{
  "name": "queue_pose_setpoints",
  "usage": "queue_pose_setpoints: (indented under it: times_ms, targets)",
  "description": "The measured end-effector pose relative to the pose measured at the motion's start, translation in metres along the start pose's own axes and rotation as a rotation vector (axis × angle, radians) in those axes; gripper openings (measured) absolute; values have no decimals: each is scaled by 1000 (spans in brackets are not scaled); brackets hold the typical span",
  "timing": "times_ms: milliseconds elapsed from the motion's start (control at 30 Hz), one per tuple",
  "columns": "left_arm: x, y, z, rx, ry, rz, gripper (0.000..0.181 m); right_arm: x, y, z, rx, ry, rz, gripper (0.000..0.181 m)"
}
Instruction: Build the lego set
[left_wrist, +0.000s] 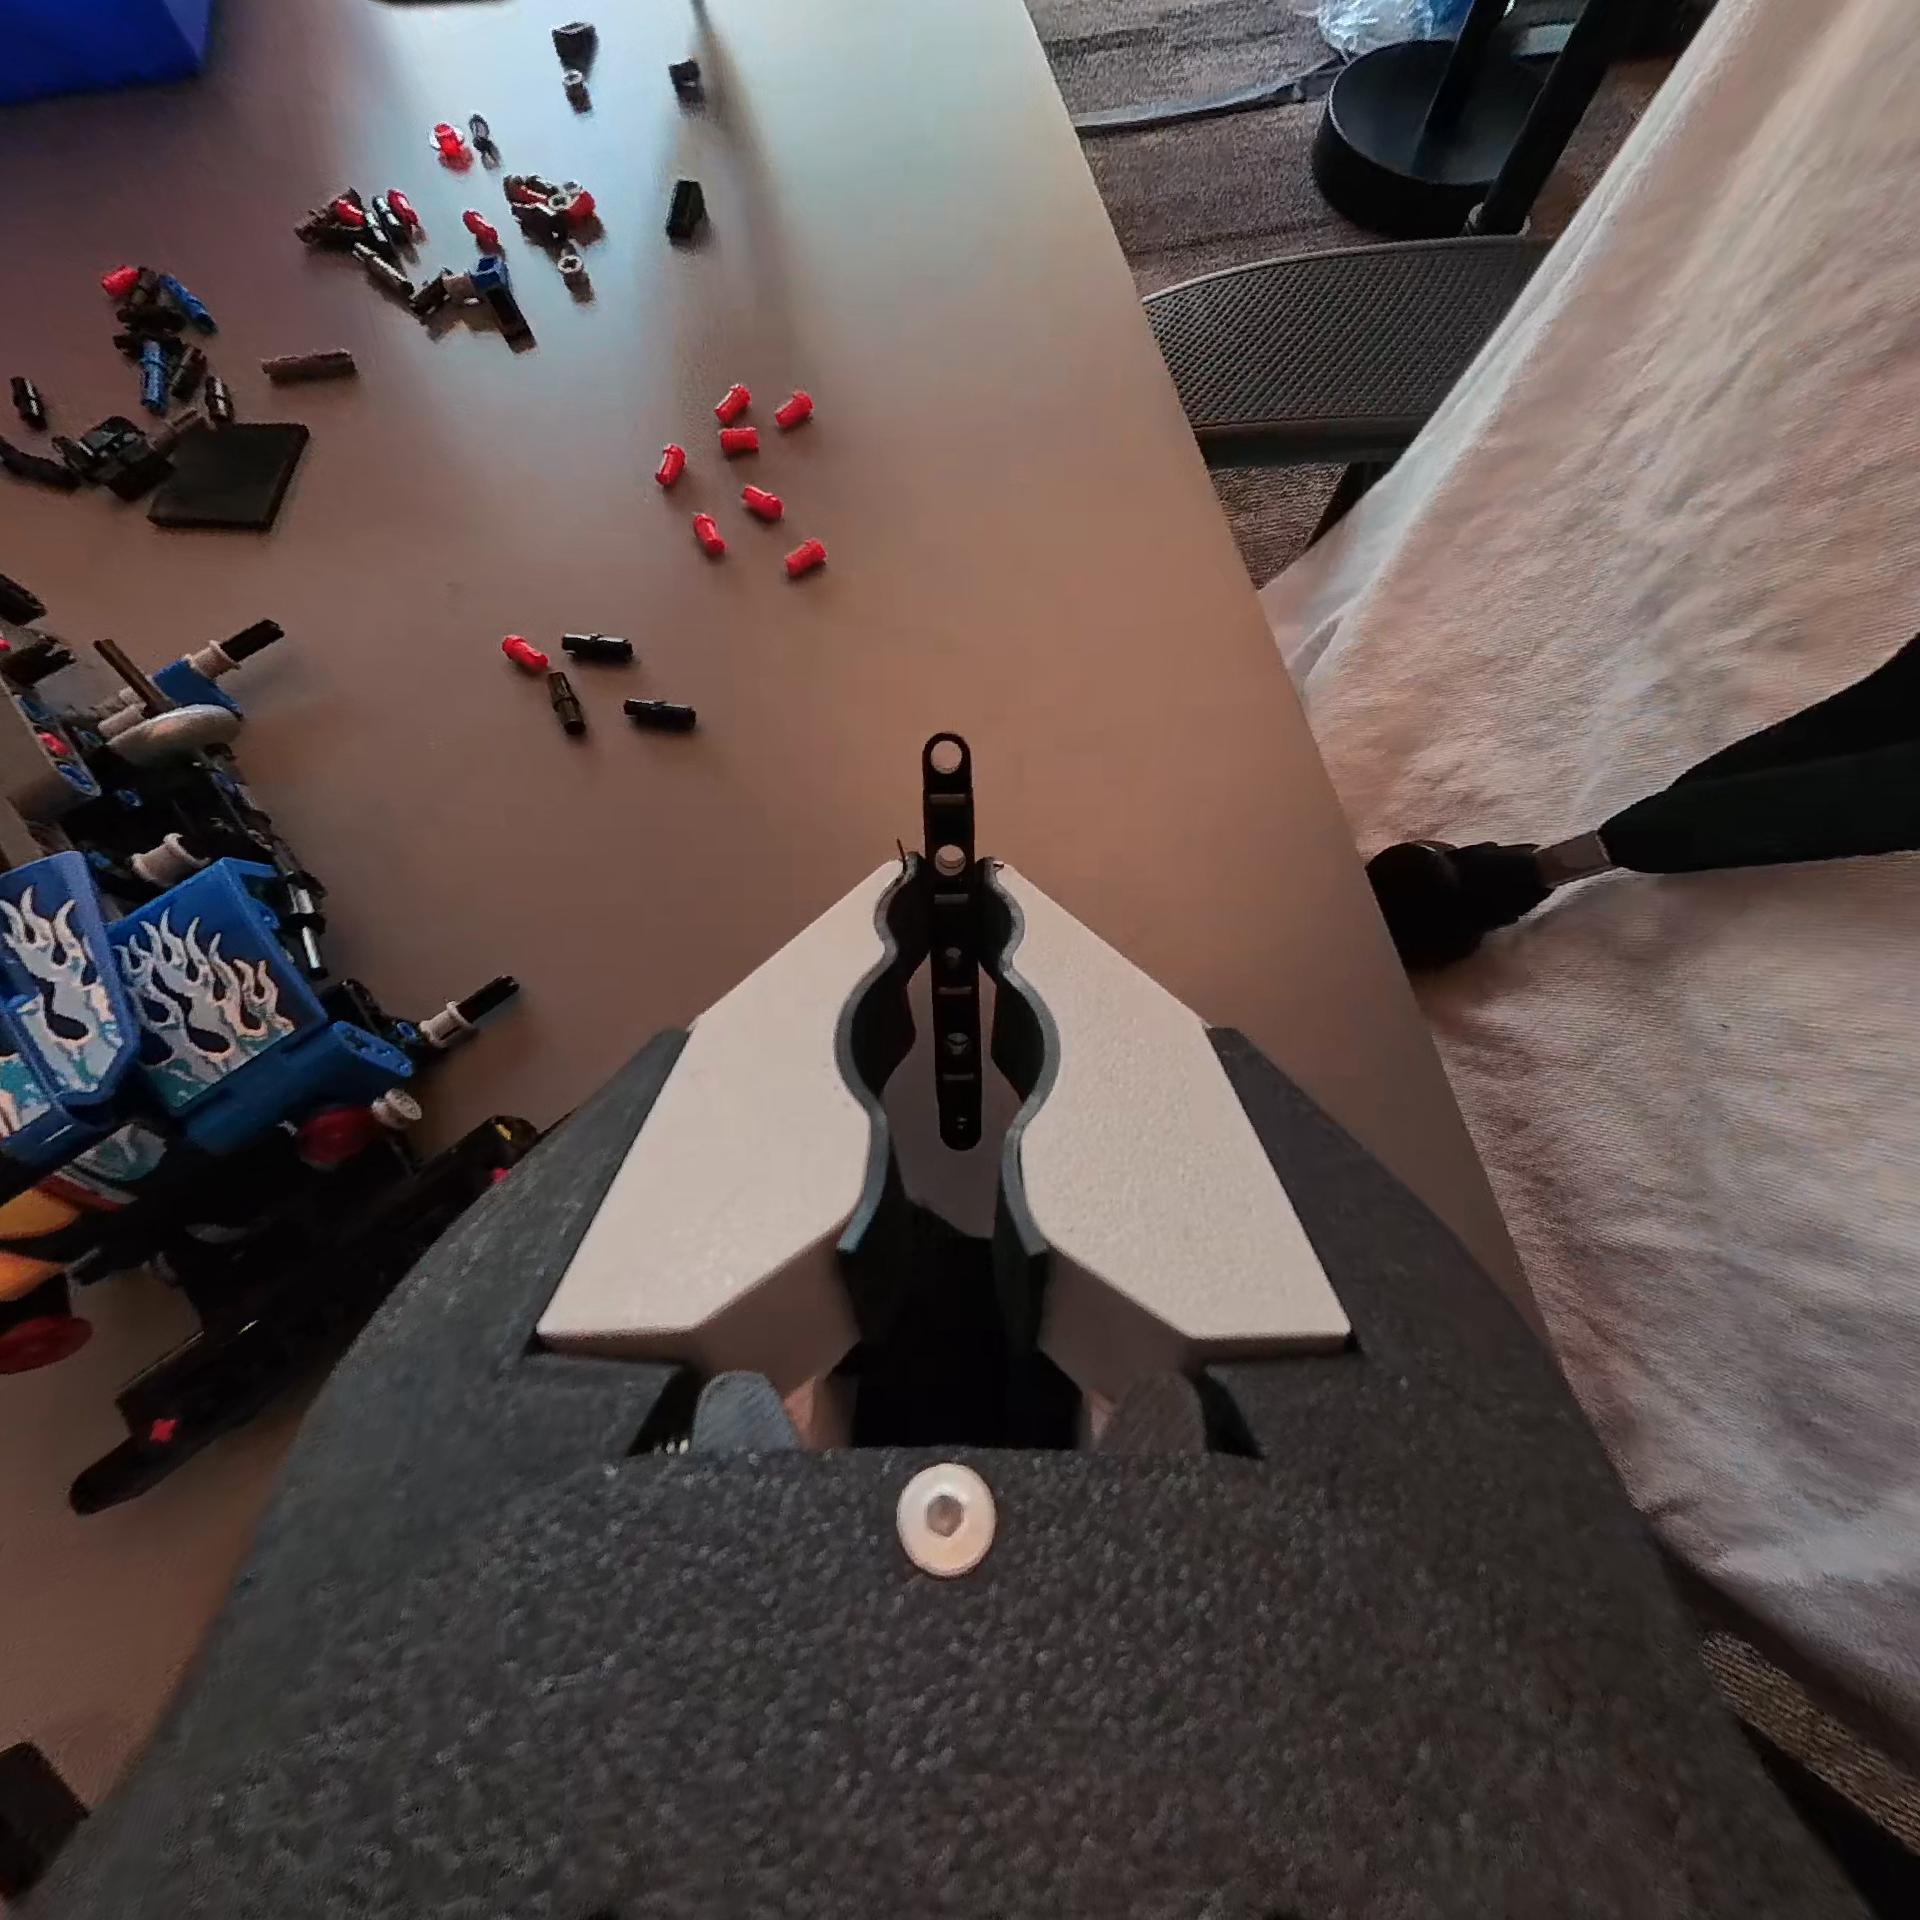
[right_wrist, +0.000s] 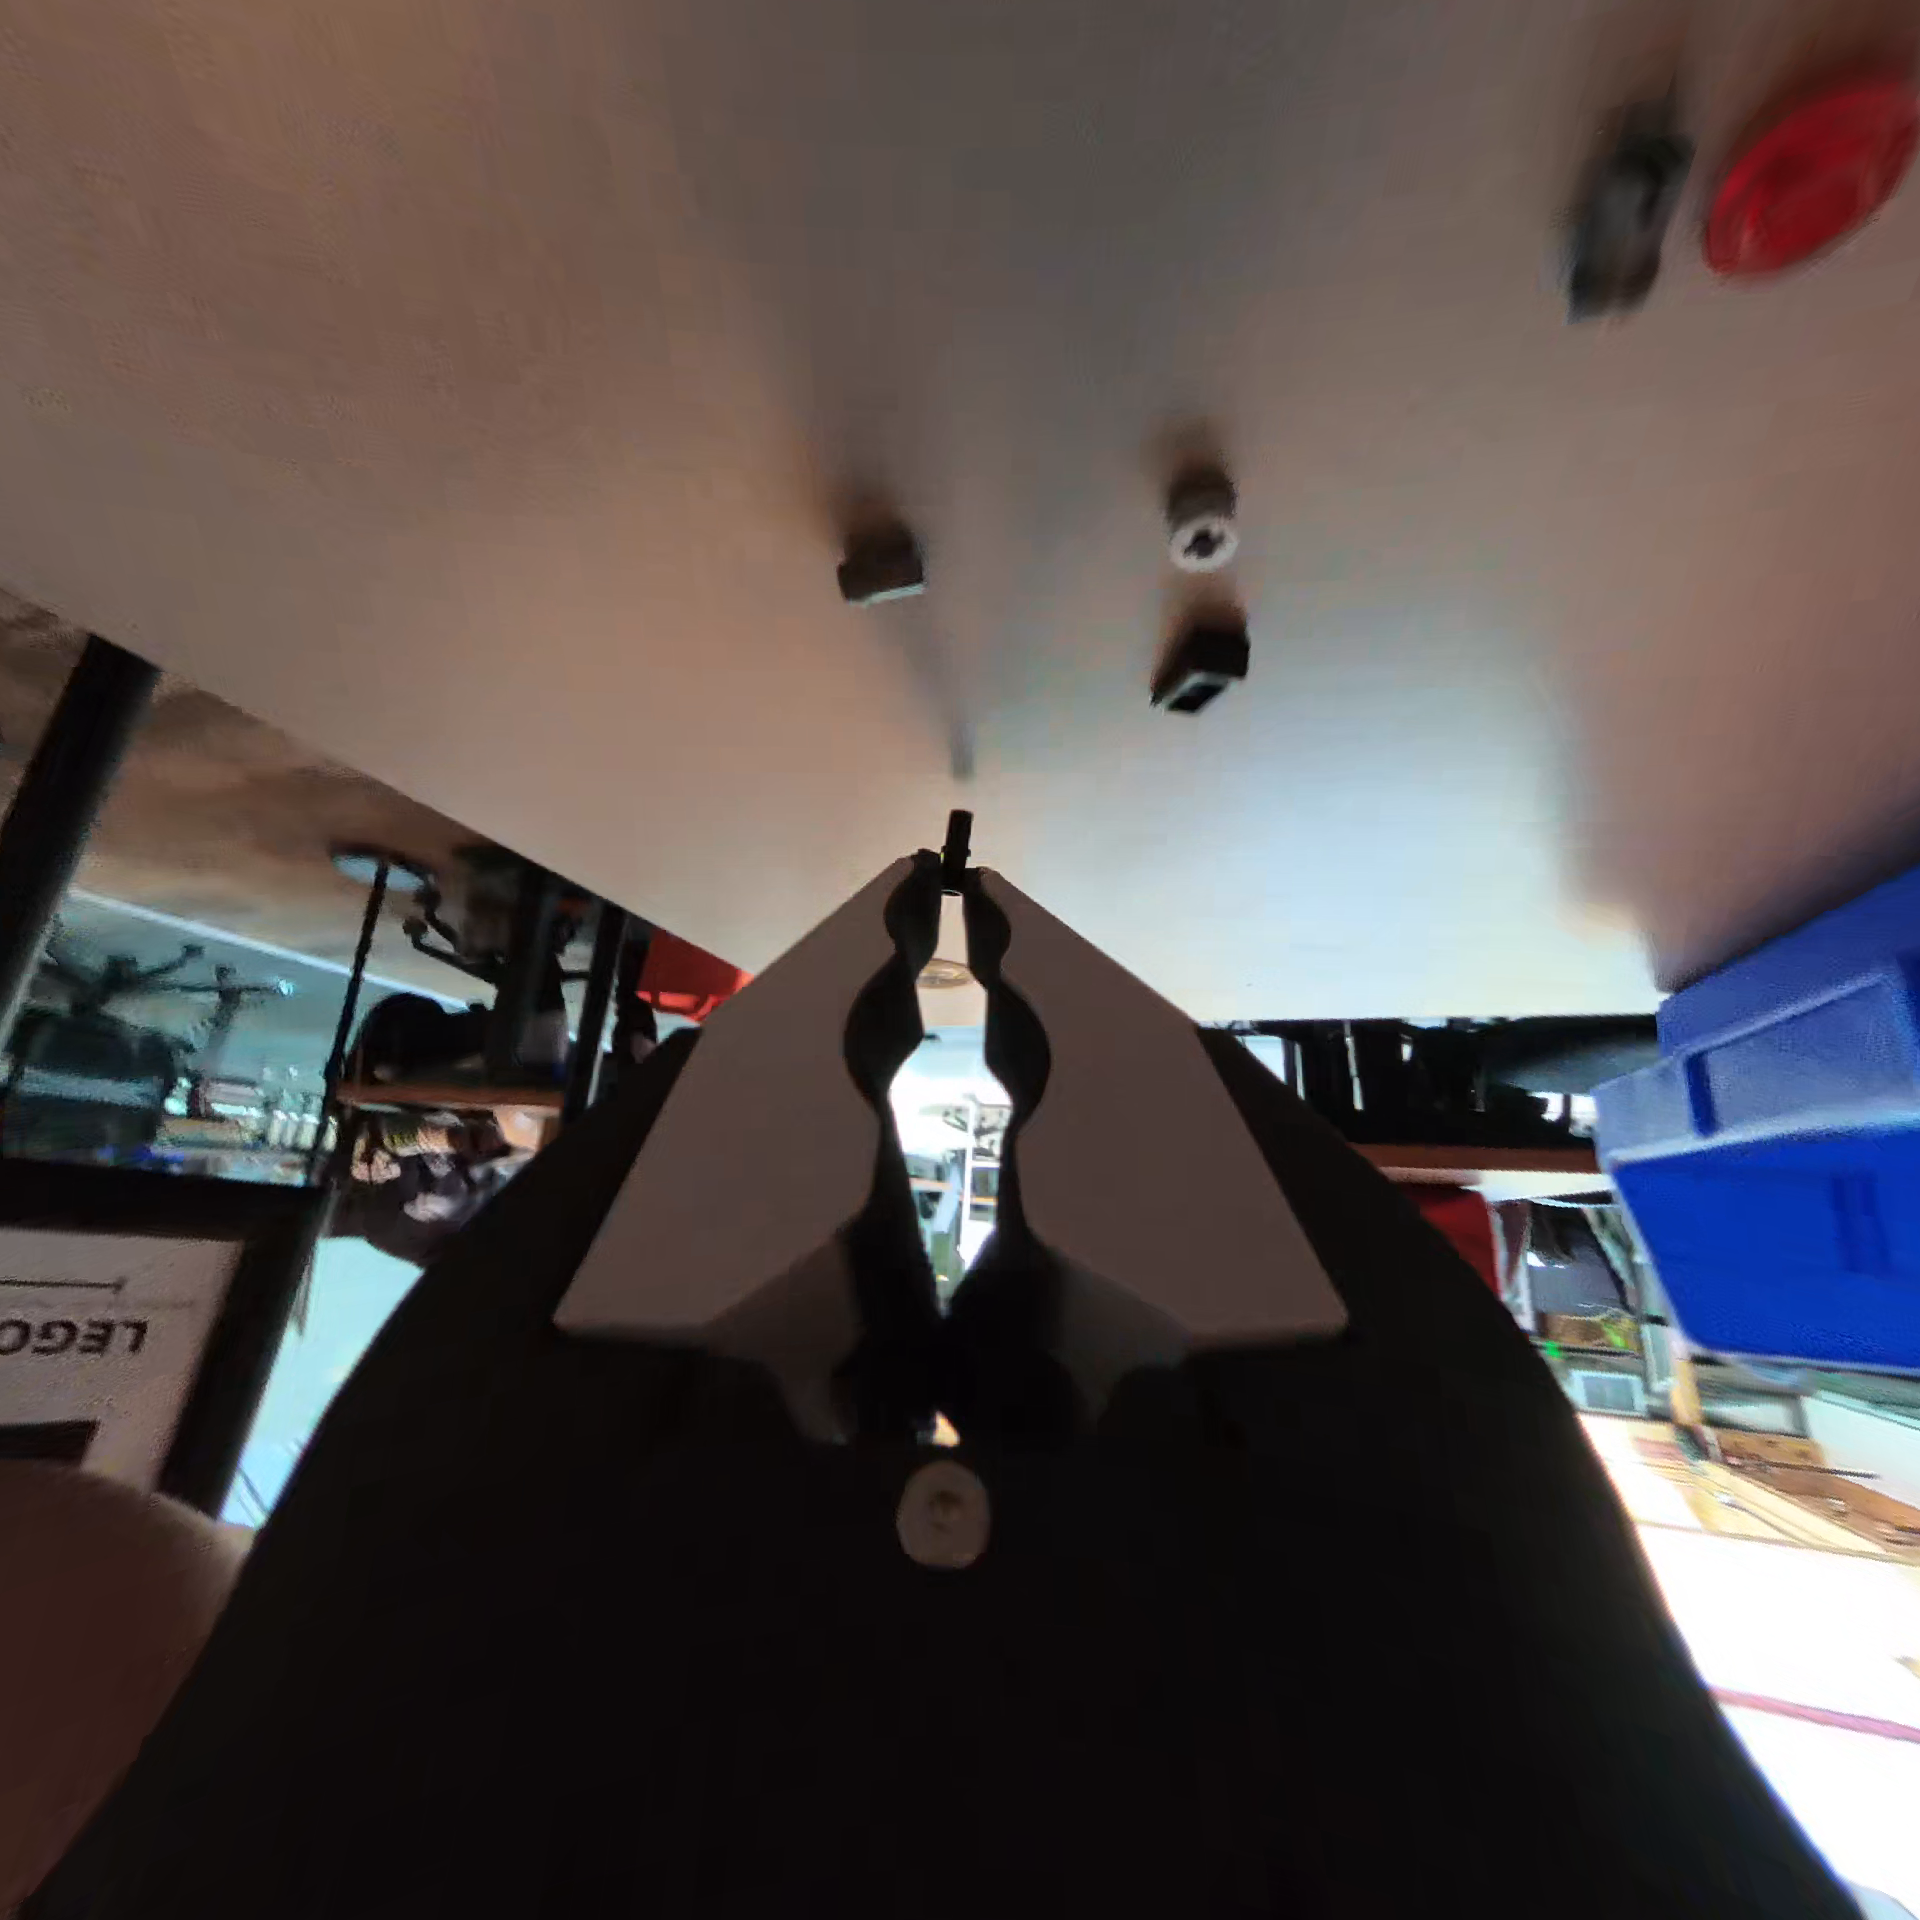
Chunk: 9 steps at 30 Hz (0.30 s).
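My left gripper (left_wrist: 948, 868) is shut on a thin black beam (left_wrist: 951, 935) with holes, which sticks out past the fingertips above the table (left_wrist: 935, 416). A partly built blue model with flame panels (left_wrist: 177, 1029) stands at the left edge. Loose red pins (left_wrist: 743, 473) and black pins (left_wrist: 613, 681) lie ahead. My right gripper (right_wrist: 951, 868) is shut on a small black pin (right_wrist: 956, 847); its view is turned upside down, so the table (right_wrist: 727, 312) appears at the top.
More small parts (left_wrist: 457, 229) and a black plate (left_wrist: 231, 473) lie far left. The table edge runs diagonally right, beside a cloth-covered surface (left_wrist: 1662, 935) and a chair (left_wrist: 1340, 332). In the right wrist view are small parts (right_wrist: 1200, 665), a red disc (right_wrist: 1808, 177) and a blue bin (right_wrist: 1777, 1164). My hands' fingertips stand some 40 centimetres from each other. Left tips and right tips are each some 25 centimetres from the black plate (left_wrist: 231, 473).
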<state>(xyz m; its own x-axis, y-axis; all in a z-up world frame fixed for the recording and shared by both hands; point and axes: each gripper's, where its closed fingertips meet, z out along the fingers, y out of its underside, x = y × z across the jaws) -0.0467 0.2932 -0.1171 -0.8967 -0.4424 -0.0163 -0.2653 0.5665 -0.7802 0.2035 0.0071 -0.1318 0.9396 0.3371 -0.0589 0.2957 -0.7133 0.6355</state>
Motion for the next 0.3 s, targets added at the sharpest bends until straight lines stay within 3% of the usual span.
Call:
queue_pose_setpoints:
  times_ms: [300]
  targets:
    - [2,0,0,-5,1,12,6,2,-5,1,-77,-33,-36,4]
